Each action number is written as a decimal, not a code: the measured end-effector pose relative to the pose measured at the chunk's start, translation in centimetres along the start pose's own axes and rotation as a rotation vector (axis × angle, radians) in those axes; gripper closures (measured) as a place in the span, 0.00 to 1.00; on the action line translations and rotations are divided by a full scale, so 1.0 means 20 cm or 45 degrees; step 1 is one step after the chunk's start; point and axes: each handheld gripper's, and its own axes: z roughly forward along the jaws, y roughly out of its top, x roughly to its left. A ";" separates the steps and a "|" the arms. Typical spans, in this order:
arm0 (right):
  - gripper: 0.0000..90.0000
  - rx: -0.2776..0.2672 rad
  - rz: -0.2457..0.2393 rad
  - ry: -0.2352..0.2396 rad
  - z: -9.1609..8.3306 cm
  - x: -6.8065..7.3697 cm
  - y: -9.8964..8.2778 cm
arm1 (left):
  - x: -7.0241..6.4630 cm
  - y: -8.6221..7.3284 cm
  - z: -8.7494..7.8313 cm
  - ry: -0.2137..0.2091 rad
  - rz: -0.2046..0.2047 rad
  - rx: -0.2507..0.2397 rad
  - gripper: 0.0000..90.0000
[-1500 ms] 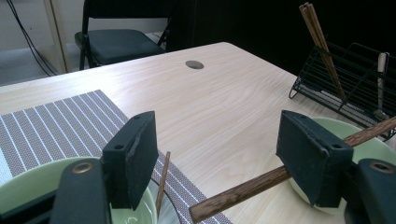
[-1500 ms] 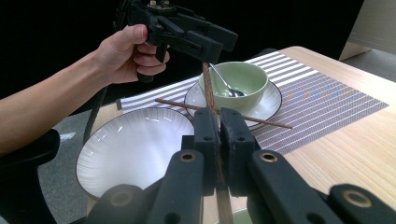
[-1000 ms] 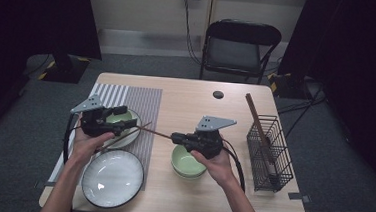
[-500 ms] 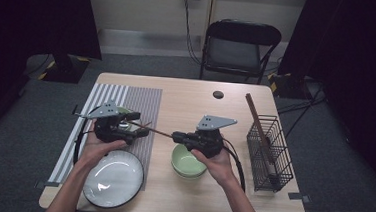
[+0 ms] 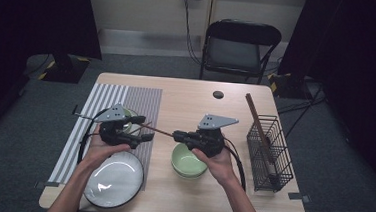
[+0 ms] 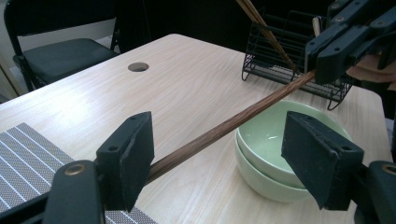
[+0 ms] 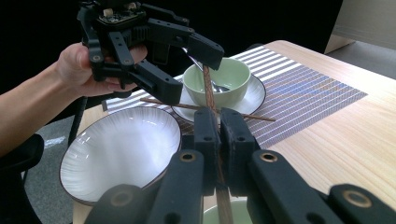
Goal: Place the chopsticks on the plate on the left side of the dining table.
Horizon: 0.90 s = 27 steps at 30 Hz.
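Note:
My right gripper (image 7: 219,122) is shut on a brown wooden chopstick (image 7: 208,88) and holds it level above the table, pointing left. The chopstick (image 5: 159,130) reaches between the jaws of my left gripper (image 5: 145,131), which stands open around its far end. In the left gripper view the chopstick (image 6: 219,133) runs close beside the left jaw, and I cannot tell whether they touch. Two stacked pale green bowls (image 5: 188,161) sit under my right hand.
A small green bowl (image 7: 217,77) with a spoon stands on a saucer on the striped mat (image 5: 106,100), a second chopstick (image 7: 252,117) lying across it. A white plate (image 5: 113,178) sits near the front. A black wire rack (image 5: 270,152) at the right holds more chopsticks (image 5: 255,118).
My left gripper has moved right, from over the small bowl to the free end of the chopstick, its jaws open around it. The right gripper has stayed put.

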 end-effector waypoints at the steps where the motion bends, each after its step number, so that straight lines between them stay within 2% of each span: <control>1: 0.96 0.000 -0.001 -0.001 0.00 0.00 0.00 | 0.00 0.00 0.00 -0.004 0.006 0.000 0.28; 5: 0.96 -0.006 -0.009 0.002 0.00 0.00 0.01 | -0.01 -0.01 0.01 -0.010 0.030 0.011 0.28; 11: 0.96 -0.006 -0.016 -0.001 -0.01 0.01 0.03 | -0.01 -0.01 0.02 0.007 0.049 0.010 0.29; 16: 0.96 0.006 -0.007 0.009 0.00 0.01 0.05 | -0.01 -0.02 0.03 0.029 0.080 0.045 0.31; 19: 0.96 0.016 -0.010 0.013 0.01 0.01 0.06 | -0.01 -0.03 0.04 0.038 0.092 0.058 0.35; 27: 0.96 0.030 -0.023 0.038 0.04 0.02 0.12 | -0.01 -0.03 0.03 0.038 0.109 0.065 0.52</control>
